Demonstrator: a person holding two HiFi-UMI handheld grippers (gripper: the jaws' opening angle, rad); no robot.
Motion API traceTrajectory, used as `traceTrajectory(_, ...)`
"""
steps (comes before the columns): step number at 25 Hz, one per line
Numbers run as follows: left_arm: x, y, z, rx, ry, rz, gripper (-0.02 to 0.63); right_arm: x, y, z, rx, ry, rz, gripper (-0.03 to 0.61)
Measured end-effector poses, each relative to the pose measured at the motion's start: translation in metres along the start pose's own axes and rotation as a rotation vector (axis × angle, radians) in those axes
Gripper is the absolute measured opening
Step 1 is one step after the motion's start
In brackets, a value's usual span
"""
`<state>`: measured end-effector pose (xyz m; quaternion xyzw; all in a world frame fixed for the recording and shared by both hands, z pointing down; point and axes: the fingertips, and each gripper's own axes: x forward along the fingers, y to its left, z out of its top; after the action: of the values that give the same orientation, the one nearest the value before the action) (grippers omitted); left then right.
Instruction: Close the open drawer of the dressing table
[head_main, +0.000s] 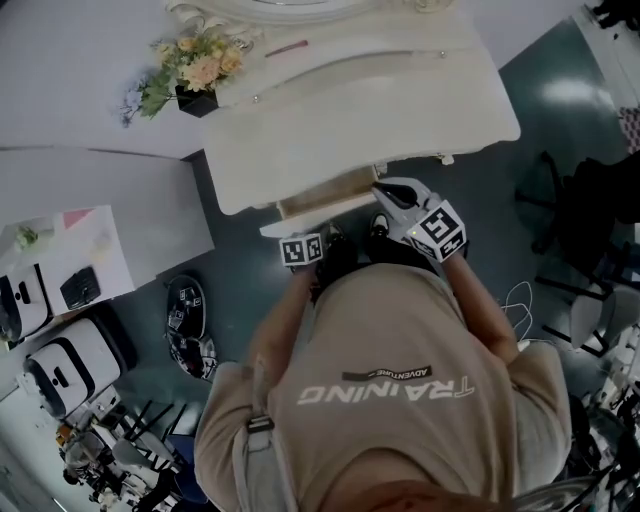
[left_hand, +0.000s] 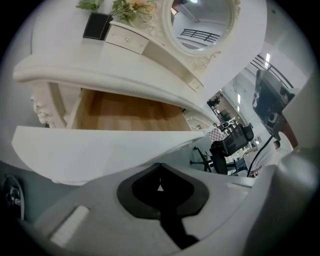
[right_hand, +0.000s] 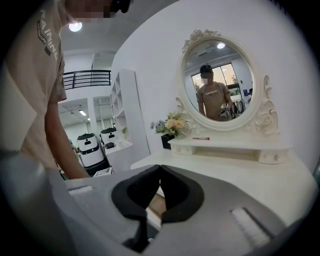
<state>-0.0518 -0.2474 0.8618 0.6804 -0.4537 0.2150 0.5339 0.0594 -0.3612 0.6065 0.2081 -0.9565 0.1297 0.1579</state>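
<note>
Near side of dressing table (head_main: 380, 110): drawer (head_main: 325, 192) out; left gripper (left_hand: 160, 167) and right gripper (right_hand: 160, 170) beside it, pinched closed, seemingly empty.

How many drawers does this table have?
3: the open drawer under the top, a left small drawer beside the flowers on the shelf, a right small drawer at the shelf's other end. More may be hidden.

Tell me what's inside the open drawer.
Only the bare wooden bottom of the drawer shows, and nothing lies on the visible part. Its back runs under the tabletop, and the nearest strip is hidden behind the drawer front.
</note>
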Motion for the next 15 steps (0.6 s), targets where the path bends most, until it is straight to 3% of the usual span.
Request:
traceTrajectory(7, 0.010, 0.013, 0.042, 0.079, 0.005, -0.016, 0.008, -0.001, -0.015, 0.003, 0.029, 0.012, -0.072, 0.003)
traceTrajectory(15, 0.015, 0.035, 0.088, 0.073, -0.037, -0.003, 0.008, 0.010, -0.023, 0.007, 0.045, 0.027, -0.114, 0.003)
